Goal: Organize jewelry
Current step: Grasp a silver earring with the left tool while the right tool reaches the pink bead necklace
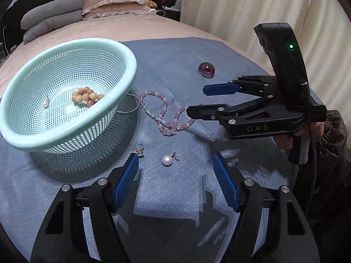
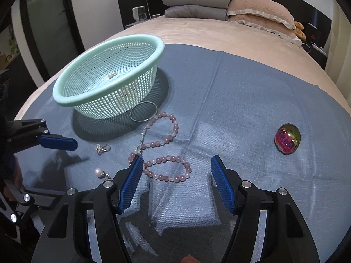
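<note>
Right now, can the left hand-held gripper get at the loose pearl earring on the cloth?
Probably yes: the left hand-held gripper is open, and the pearl earring lies just ahead between its fingers with nothing covering it.

A mint-green perforated plastic basket (image 1: 65, 83) sits upright on a blue cloth. Inside it lie a coiled peach bead bracelet (image 1: 87, 96) and 1 pearl earring (image 1: 45, 103). A thin silver bangle (image 2: 143, 111) lies flat against the basket's base. Just beside the bangle, a long pink bead necklace (image 2: 162, 151) snakes in loops away from the basket. Near the basket's front lie a small silver ring (image 2: 102, 148) and a 2nd pearl earring (image 1: 167, 160). An iridescent purple oval stone (image 2: 287, 138) rests well apart from the basket.
</note>
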Tool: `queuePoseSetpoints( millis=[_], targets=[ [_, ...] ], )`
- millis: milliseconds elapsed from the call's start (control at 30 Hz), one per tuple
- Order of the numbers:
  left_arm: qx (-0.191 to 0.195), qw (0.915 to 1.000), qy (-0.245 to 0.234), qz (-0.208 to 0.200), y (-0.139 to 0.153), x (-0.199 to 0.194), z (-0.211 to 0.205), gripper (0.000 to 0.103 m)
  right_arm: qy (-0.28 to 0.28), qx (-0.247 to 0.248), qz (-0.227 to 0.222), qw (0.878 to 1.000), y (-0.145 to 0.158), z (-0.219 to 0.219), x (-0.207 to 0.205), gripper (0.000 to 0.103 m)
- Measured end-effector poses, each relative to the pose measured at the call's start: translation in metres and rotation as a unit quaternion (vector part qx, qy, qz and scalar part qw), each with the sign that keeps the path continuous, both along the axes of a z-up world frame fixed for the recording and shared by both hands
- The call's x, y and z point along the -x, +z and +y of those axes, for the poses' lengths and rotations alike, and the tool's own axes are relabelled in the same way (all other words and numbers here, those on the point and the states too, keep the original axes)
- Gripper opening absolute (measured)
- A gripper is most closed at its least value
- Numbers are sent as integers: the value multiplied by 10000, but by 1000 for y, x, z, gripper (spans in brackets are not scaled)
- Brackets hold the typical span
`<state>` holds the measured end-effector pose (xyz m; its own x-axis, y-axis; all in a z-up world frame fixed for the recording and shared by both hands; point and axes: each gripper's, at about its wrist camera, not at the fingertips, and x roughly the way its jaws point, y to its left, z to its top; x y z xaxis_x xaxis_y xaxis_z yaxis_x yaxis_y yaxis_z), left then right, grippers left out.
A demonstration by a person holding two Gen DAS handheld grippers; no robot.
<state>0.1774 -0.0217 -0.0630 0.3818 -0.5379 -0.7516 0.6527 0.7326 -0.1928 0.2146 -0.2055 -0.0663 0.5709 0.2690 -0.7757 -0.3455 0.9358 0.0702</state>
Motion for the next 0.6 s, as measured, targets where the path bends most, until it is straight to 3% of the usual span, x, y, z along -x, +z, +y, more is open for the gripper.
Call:
queuePoseSetpoints(
  millis=[300,433,500,600],
  targets=[
    [-11,9996,257,131,-12,-24,5,70,62,-61,111,9999,-14,5,-13,50],
    [81,9970,565,520,-23,-39,9,70,102,-70,142,9998,-20,6,-17,33],
    [166,9960,658,586,-26,-42,10,70,141,-113,144,9997,-21,7,-19,31],
    [131,9956,734,565,-27,-45,9,59,178,-230,190,9994,-23,4,-18,31]
  ],
)
